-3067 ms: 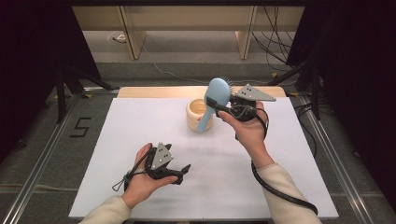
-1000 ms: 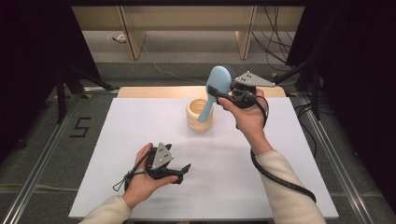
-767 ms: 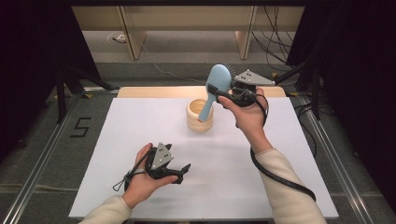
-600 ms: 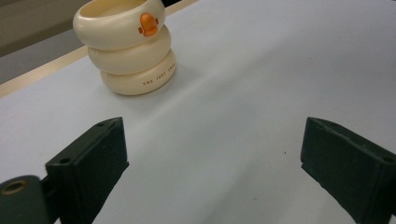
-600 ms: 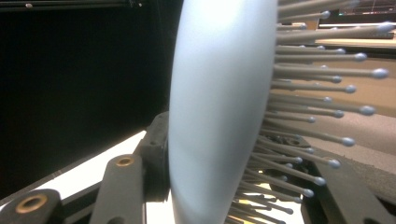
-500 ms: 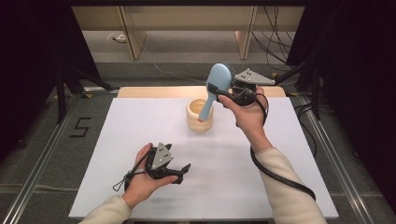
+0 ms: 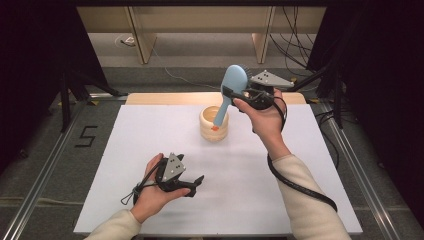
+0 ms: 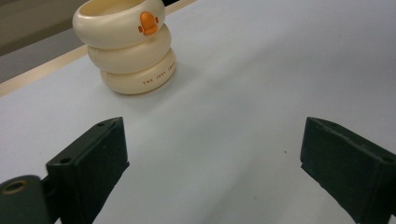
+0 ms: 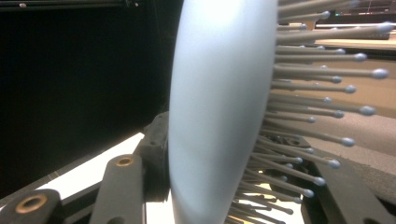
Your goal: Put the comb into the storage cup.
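The blue hairbrush is up in the air over the back of the white desk. Its handle tip dips into the cream cup, which looks like stacked rings with an orange duck beak. Your right claw is clamped on the brush just under its head, and the bristles point away from one jaw. Your left claw lies low near the front of the desk, well apart from the cup, with its jaws wide apart and nothing between them.
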The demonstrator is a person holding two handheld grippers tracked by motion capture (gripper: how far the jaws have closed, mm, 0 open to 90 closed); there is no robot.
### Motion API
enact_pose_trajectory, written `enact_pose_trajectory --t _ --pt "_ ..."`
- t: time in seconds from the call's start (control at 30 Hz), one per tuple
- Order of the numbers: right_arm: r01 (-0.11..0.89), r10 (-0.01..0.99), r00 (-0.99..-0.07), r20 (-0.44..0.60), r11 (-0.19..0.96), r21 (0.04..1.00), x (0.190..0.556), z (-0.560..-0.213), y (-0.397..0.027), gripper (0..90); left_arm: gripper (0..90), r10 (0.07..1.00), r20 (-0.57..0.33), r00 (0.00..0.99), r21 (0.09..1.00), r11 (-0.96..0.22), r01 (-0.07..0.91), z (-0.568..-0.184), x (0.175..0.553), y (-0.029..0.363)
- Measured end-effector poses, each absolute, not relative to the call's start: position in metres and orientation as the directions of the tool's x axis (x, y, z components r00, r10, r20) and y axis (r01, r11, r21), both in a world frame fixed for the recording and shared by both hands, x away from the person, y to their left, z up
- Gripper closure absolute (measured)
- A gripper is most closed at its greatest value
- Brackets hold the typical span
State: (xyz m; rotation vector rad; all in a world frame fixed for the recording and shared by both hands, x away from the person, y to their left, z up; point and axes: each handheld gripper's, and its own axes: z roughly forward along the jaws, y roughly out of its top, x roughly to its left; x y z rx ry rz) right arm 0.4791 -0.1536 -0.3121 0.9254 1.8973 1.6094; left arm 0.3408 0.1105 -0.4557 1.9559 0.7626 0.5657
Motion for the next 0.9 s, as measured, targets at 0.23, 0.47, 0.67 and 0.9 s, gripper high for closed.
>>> enact_pose_trajectory --t 0.23,0.47,0.67,0.9 --pt "0.179 0.757 -0.652 0.055 0.083 0.980 0.481 -0.312 -0.152 50.9 7.0 0.709 0.077 0.701 0.884 -0.374 0.282 -0.456 0.341 0.111" --pt "0.182 0.764 -0.643 0.052 0.086 0.980 0.485 -0.312 -0.151 50.9 7.0 0.710 0.077 0.700 0.883 -0.374 0.283 -0.456 0.342 0.111" --pt "0.179 0.770 -0.635 0.057 0.075 0.981 0.487 -0.312 -0.150 50.9 7.2 0.710 0.078 0.700 0.883 -0.375 0.283 -0.457 0.342 0.111" --pt "0.176 0.776 -0.629 0.054 0.075 0.981 0.491 -0.311 -0.149 50.9 7.2 0.710 0.074 0.700 0.882 -0.375 0.287 -0.457 0.342 0.111"
